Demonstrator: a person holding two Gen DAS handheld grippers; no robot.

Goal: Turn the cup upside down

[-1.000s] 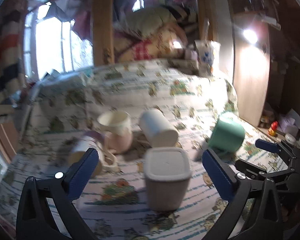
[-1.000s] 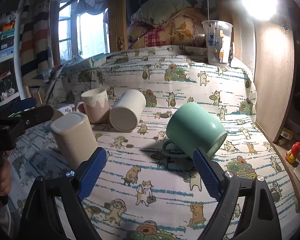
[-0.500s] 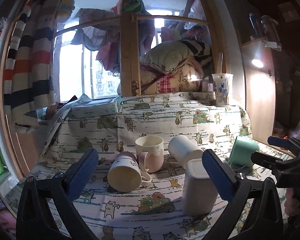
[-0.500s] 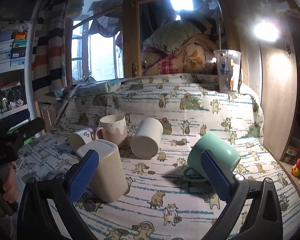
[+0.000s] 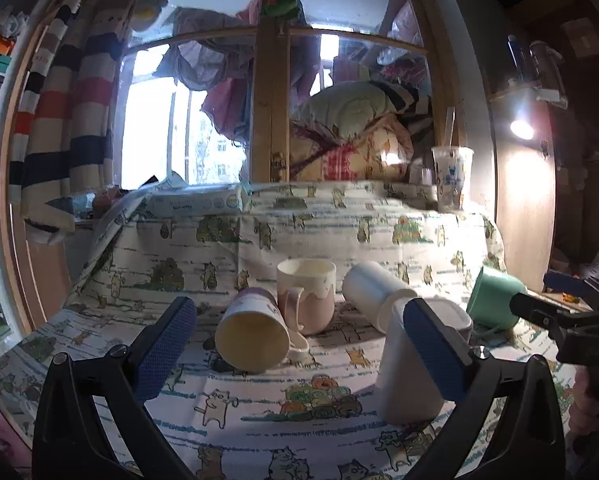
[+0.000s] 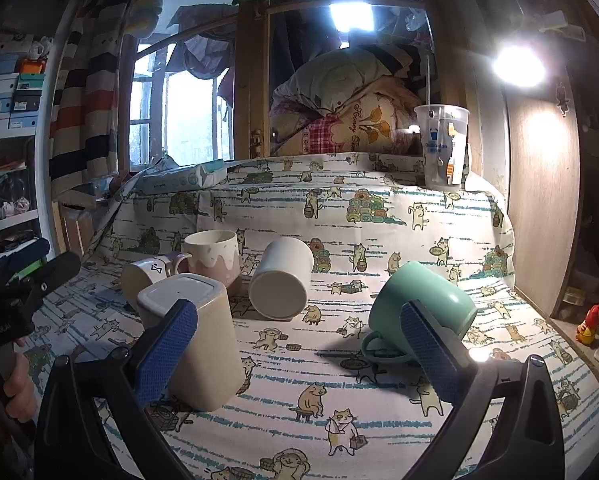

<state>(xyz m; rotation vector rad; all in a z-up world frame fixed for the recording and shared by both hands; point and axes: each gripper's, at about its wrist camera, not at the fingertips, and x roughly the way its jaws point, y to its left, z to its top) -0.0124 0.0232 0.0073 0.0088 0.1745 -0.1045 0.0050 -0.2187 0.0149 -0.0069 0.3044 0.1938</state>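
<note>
Several cups sit on a cat-print cloth [image 6: 379, 208]. A beige square cup [image 6: 203, 344] stands upside down; it also shows in the left wrist view [image 5: 415, 376]. A pink-and-cream mug [image 5: 307, 292] stands upright. A purple-and-cream mug [image 5: 255, 332] lies on its side, mouth toward me. A white cup [image 6: 281, 288] lies on its side. A green mug [image 6: 419, 312] lies tilted, handle down. My left gripper [image 5: 299, 352] is open and empty above the near cloth. My right gripper [image 6: 295, 356] is open and empty, in front of the green mug.
A clear plastic drink cup [image 6: 441, 148] stands on the raised back ledge. A wipes packet [image 5: 195, 202] lies at the back left. A wooden panel [image 6: 539, 208] borders the right side. A small red toy [image 6: 589, 322] sits beyond the right edge.
Both grippers have pulled back and tilted up from the cups, so the window and more of the room show. The cups have not moved.
</note>
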